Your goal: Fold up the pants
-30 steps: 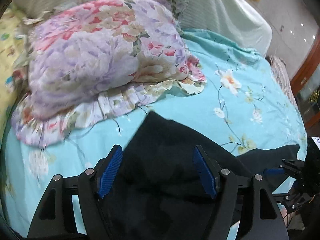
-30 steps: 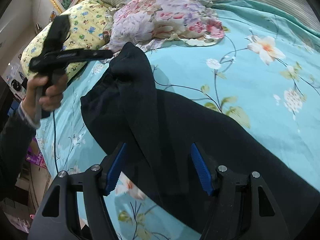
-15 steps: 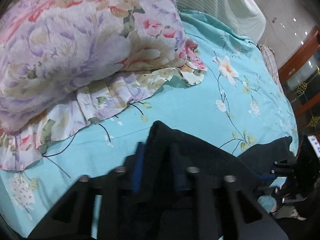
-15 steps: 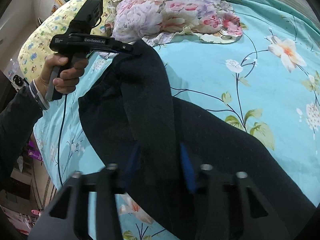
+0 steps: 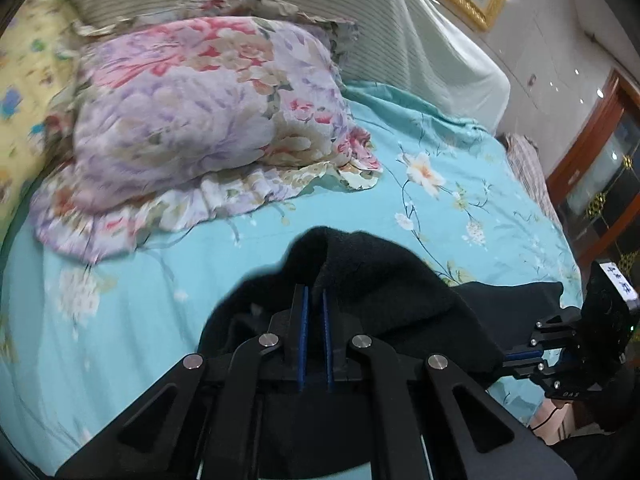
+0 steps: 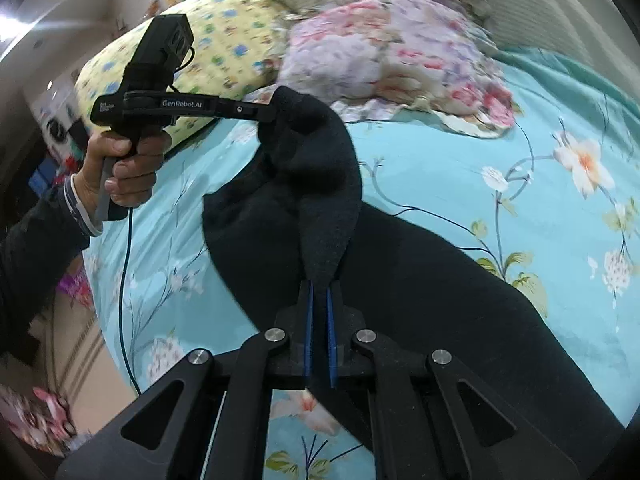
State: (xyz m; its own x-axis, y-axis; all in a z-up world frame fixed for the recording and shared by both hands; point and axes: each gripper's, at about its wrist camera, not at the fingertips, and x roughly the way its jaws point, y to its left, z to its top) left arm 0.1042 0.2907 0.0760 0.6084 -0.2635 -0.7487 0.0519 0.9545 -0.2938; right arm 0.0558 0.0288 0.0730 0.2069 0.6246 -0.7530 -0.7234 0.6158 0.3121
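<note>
While both grippers [image 5: 314, 300] [image 6: 320, 296] pinch the black pants [image 6: 420, 280], these drape over a floral turquoise bedsheet [image 5: 460, 208] beside pillows [image 5: 208, 120].

Turquoise floral bed [image 5: 460, 208], perhaps wooden cabinet [image 5: 592, 148].

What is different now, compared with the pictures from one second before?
Both jaws have just been closing. The left hand-held gripper now pinches the black pants, and the right hand-held gripper pinches another fold. The gripped edge is lifted off the turquoise bedsheet. The floral pillow stayed in place.
</note>
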